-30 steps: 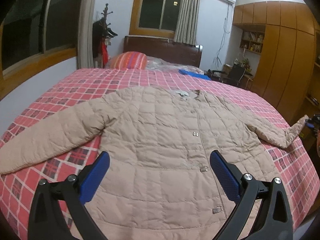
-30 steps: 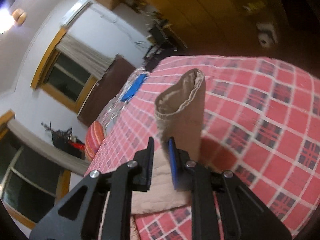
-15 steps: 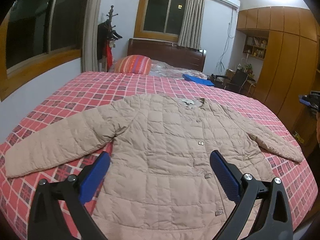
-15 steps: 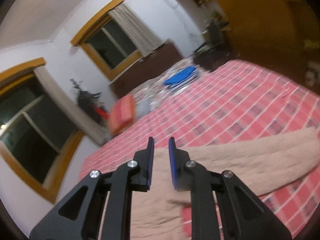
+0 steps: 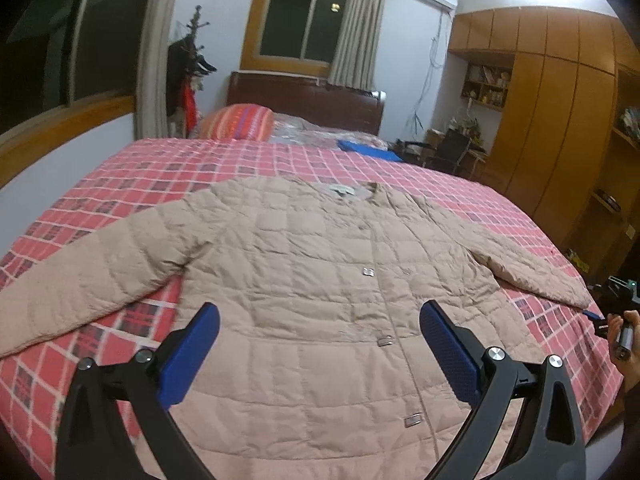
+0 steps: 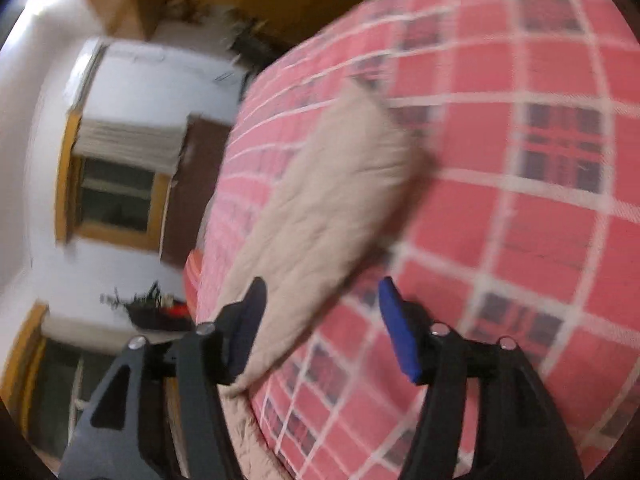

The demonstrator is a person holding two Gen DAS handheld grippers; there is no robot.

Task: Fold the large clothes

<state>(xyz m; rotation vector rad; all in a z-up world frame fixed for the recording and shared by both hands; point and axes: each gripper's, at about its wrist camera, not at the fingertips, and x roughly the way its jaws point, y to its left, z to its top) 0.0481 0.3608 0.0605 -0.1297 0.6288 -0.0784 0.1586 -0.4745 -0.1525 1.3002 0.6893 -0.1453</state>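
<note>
A beige quilted jacket (image 5: 304, 264) lies flat and front-up on the red plaid bed (image 5: 160, 164), both sleeves spread out sideways. My left gripper (image 5: 320, 344) hovers open over the jacket's lower front, holding nothing. In the right wrist view, the jacket's right sleeve (image 6: 328, 208) rests on the bedspread (image 6: 520, 200), its cuff pointing away. My right gripper (image 6: 322, 312) is open just above that sleeve, with nothing between its fingers. The right gripper (image 5: 596, 316) also shows at the bed's right edge in the left wrist view, held by a hand (image 5: 624, 336).
A striped pillow (image 5: 240, 122), a blue item (image 5: 368, 150) and a dark headboard (image 5: 304, 100) lie at the far end. Wooden wardrobes (image 5: 560, 128) and a chair (image 5: 452, 152) stand to the right. A coat rack (image 5: 192, 72) is by the left wall.
My right gripper let go of the sleeve cuff, which dropped flat onto the bed, and its jaws have since opened wide. The left gripper stayed open over the jacket.
</note>
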